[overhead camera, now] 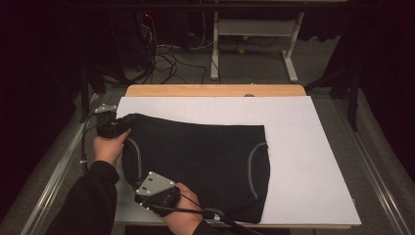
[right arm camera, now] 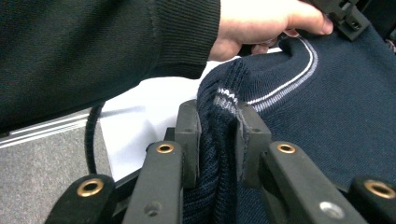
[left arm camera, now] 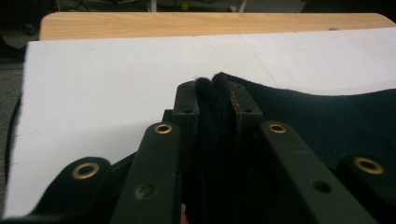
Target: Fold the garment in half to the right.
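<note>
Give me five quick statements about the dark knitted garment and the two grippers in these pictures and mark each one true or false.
1. The left gripper is clamped on a fold of the dark knitted garment. True.
2. The right gripper hangs open above the table with nothing between its jaws. False: its jaws pinch a bunched edge of the garment, next to the pale stripe trim.
3. The garment lies on a white sheet that covers the wooden tabletop. True.
4. The garment is bright red. False: it is dark, navy to black.
5. Both grippers hold the garment at its left side in the high view. True.
</note>
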The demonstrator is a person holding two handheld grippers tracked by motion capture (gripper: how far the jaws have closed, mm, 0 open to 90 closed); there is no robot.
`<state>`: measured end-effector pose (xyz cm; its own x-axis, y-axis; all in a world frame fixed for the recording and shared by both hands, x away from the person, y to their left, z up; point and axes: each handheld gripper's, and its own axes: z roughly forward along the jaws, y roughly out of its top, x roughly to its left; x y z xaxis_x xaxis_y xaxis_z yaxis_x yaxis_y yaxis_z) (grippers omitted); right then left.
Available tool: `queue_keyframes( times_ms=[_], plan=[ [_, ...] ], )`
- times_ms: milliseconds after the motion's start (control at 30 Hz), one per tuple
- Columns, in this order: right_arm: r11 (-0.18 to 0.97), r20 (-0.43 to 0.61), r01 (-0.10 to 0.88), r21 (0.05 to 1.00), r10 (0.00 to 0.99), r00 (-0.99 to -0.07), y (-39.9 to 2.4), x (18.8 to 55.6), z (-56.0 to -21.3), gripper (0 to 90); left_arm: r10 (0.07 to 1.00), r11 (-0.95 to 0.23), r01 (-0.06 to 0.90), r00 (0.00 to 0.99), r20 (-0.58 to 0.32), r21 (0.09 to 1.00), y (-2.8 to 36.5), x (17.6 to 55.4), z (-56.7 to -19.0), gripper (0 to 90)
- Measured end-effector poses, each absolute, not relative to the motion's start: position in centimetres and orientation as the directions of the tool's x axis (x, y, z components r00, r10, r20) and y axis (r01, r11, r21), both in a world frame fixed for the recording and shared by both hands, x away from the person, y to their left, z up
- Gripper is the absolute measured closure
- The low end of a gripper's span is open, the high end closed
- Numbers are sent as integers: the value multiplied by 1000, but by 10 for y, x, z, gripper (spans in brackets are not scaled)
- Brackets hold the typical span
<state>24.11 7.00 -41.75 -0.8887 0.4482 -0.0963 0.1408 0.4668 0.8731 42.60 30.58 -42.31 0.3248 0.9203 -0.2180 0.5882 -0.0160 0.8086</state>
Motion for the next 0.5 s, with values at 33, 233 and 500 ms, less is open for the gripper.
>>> queue_keyframes(
  times_ms=[33, 233, 500],
  plan=[
    [468, -98, 136, 873, 441, -892, 73, 241, -417, 747, 923, -13, 587, 319, -216, 810, 309, 425, -423, 735],
    [468, -99, 118, 876, 413, -905, 91, 239, -416, 747, 935, 6, 592, 283, -215, 806, 330, 416, -423, 736],
    [479, -115, 98, 872, 396, -911, 97, 236, -413, 746, 930, -5, 597, 297, -215, 802, 330, 411, -412, 739]
  ],
)
